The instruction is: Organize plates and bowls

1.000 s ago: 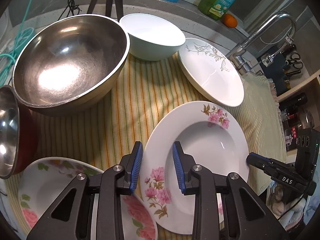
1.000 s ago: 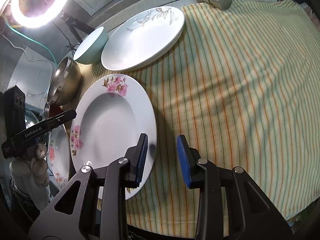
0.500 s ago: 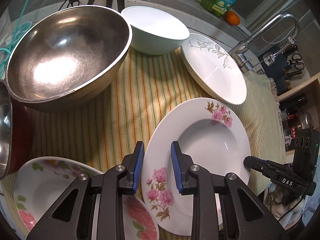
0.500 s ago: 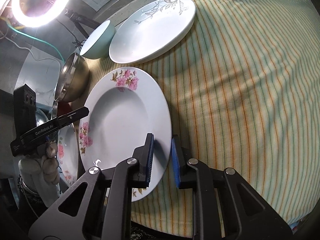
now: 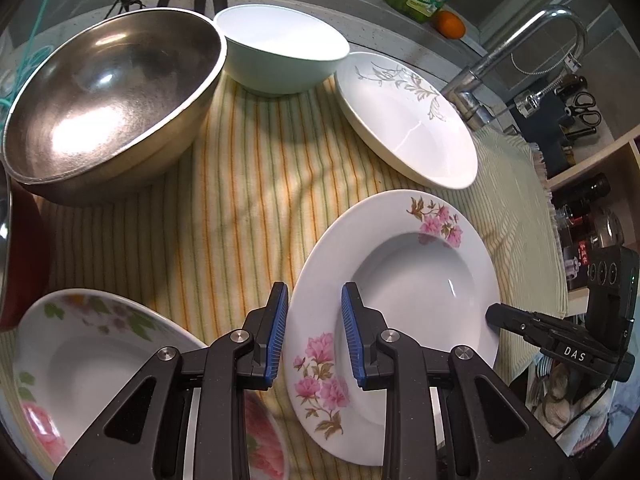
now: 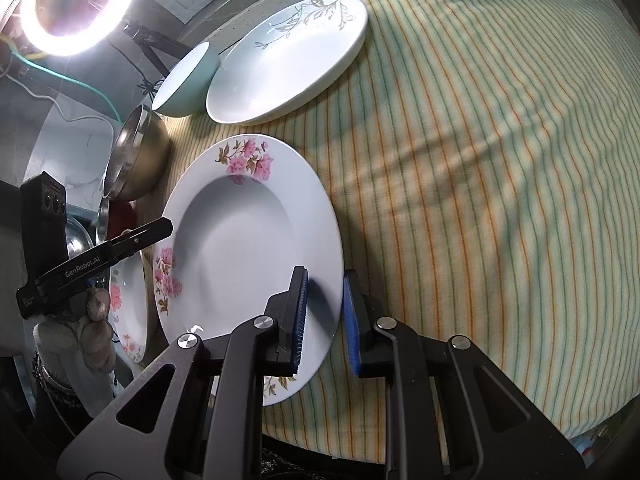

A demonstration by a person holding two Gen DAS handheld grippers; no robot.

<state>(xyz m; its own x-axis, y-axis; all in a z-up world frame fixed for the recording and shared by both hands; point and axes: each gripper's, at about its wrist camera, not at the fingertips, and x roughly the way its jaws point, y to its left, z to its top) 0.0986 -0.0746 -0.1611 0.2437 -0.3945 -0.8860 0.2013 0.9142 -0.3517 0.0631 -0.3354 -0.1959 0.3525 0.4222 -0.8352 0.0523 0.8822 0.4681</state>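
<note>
1. Where the striped yellow-green woven cloth (image 5: 248, 184) covers the counter, a round, glossy white deep plate with pink flower sprays (image 5: 400, 264) lies flat, its broad rim ringing a shallow well.
2. Left gripper (image 5: 314, 334), black with ribbed blue pads: jaws straddle the near-left rim of the pink-flowered plate, one pad outside the edge and one over the rim. A gap shows at each pad; not clamped.
3. Right gripper (image 6: 325, 320): one pad over the plate's rim, the other just outside it above the cloth. Jaws narrow, close about the rim; whether the pads press the rim, I cannot tell.
4. Seen from the left wrist, the right gripper's black finger tip meets the far-right rim of the same plate.
5. Large round brushed-steel bowl (image 5: 112, 100), dull sheen with a bright glare patch, tilted on the cloth at the far left.
6. Smooth pale mint ceramic bowl (image 5: 280, 56) just beside the steel bowl, rims nearly touching.
7. White glazed plate with grey-gold leaf sprigs (image 5: 408, 120) beside the mint bowl, tilted, near the chrome tap (image 5: 500, 60).
8. Second floral plate, white with pink and green blooms (image 5: 92, 356), at the near left, partly hidden under the left gripper.
9. Lit ring lamp (image 6: 68, 8) glares at the upper left of the right wrist view.
</note>
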